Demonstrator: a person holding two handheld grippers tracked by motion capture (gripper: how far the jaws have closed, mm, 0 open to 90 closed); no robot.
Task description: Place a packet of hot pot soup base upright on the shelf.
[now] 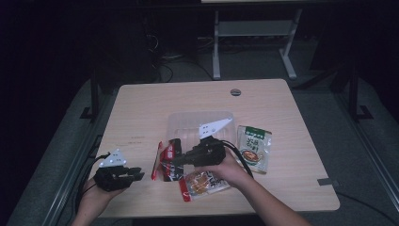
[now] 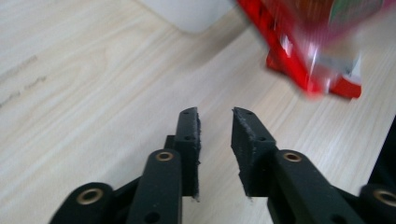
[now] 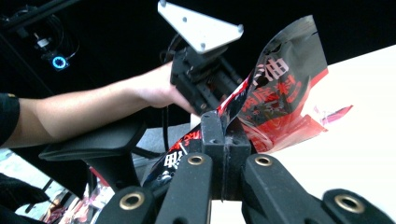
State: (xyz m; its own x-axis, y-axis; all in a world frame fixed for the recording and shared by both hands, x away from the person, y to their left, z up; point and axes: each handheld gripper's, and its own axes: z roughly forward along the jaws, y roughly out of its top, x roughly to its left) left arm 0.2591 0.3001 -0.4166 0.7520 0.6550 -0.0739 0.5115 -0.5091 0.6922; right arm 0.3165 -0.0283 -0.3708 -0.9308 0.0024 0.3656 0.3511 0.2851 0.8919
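A red and black snack packet (image 1: 167, 159) hangs just above the wooden table (image 1: 141, 108), left of centre. My right gripper (image 1: 176, 163) is shut on its edge. In the right gripper view the jaws (image 3: 223, 123) pinch the crumpled packet (image 3: 280, 88), which rises to the right. My left gripper (image 1: 138, 175) sits at the lower left, apart from the packet. Its jaws (image 2: 215, 116) stand slightly apart over bare wood with nothing between them. The packet (image 2: 303, 60) shows blurred at the upper right of that view.
A clear plastic tray (image 1: 188, 122) lies behind the right gripper. A green food packet (image 1: 254, 147) lies to its right. An orange and white packet (image 1: 203, 184) rests under the right hand. The left forearm (image 3: 93, 109) crosses the right gripper view.
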